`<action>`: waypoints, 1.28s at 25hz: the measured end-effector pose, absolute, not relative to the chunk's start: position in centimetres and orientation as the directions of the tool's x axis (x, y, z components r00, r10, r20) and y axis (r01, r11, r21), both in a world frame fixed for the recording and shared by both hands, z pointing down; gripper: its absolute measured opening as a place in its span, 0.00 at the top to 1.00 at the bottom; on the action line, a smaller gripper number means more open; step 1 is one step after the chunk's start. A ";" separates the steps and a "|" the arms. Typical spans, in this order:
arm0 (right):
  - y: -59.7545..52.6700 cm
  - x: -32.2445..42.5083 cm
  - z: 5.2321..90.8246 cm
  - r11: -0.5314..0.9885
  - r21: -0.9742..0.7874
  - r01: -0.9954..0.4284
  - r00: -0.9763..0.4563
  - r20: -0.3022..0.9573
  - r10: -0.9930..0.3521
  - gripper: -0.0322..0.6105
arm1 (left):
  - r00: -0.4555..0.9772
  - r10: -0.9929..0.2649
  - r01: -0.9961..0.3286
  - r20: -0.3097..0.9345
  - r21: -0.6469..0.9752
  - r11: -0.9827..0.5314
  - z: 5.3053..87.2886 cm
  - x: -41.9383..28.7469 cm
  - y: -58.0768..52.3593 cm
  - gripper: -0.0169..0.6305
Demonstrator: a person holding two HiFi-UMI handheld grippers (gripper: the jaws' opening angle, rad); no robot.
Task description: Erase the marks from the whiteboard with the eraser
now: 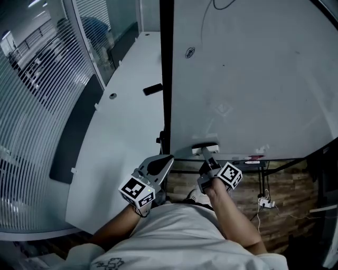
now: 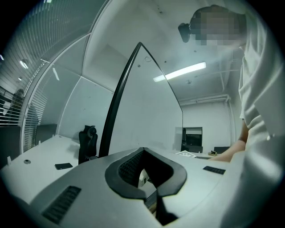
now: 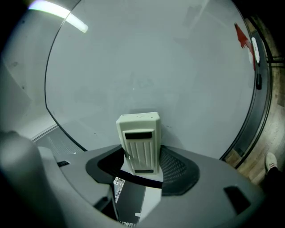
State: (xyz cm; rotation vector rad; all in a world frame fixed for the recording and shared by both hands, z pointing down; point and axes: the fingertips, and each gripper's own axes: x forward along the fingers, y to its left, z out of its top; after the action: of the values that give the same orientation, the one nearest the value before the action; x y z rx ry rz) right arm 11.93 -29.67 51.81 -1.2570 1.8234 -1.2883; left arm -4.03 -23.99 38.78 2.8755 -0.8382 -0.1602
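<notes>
The whiteboard [image 1: 253, 79] fills the right of the head view, with a black curved line [image 1: 222, 5] at its top, a small round mark [image 1: 190, 52] and faint smudges [image 1: 224, 109]. My right gripper [image 1: 208, 158] is shut on the white eraser [image 1: 205, 149], which rests against the board's lower edge. In the right gripper view the eraser [image 3: 139, 142] stands upright between the jaws of the right gripper [image 3: 141, 167], against the whiteboard [image 3: 156, 67]. My left gripper [image 1: 167, 159] hangs left of the board's black edge, shut and holding nothing; its jaws meet in the left gripper [image 2: 149, 196] view.
A long white desk [image 1: 127, 116] runs left of the board with a small black object [image 1: 153, 89] on it. A striped glass partition [image 1: 42, 105] stands further left. A red thing [image 1: 255, 157] lies on the board's tray. Wooden floor [image 1: 285, 184] and a power strip [image 1: 265, 202] lie below.
</notes>
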 end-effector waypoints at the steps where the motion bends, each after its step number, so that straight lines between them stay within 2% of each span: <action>1: -29.4 11.9 51.4 0.101 -0.922 -0.373 -0.394 0.059 -0.917 0.57 | 0.841 -0.538 -0.523 -0.063 0.164 -0.836 38.8 -4.1 -23.8 0.96; 7: -27.2 10.9 48.6 0.230 -0.877 -0.421 -0.453 -0.017 -0.891 0.57 | 0.838 -0.543 -0.529 -0.056 0.158 -0.834 39.1 -3.8 -23.0 0.96; 12: -24.0 12.2 46.8 0.287 -0.823 -0.490 -0.482 -0.019 -0.876 0.57 | 0.827 -0.559 -0.548 -0.056 0.138 -0.825 38.6 -2.3 -21.3 0.96; 21: -15.2 16.3 40.5 0.544 -0.512 -0.665 -0.586 -0.096 -0.805 0.57 | 0.794 -0.608 -0.599 -0.024 0.143 -0.788 38.2 2.9 -15.2 0.96; 25: -10.1 18.4 39.1 0.621 -0.382 -0.685 -0.635 -0.106 -0.765 0.57 | 0.773 -0.634 -0.625 -0.029 0.137 -0.769 38.2 5.4 -11.4 0.96; 32: -2.2 21.3 38.6 0.679 -0.269 -0.683 -0.685 -0.088 -0.723 0.57 | 0.755 -0.654 -0.644 -0.034 0.147 -0.751 37.9 9.2 -4.4 0.96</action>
State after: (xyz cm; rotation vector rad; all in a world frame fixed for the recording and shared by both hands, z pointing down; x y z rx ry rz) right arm 21.27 -2.20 38.59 -1.1439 2.7042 -0.3200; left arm 9.24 -4.41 37.92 2.8241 -1.0491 -0.1264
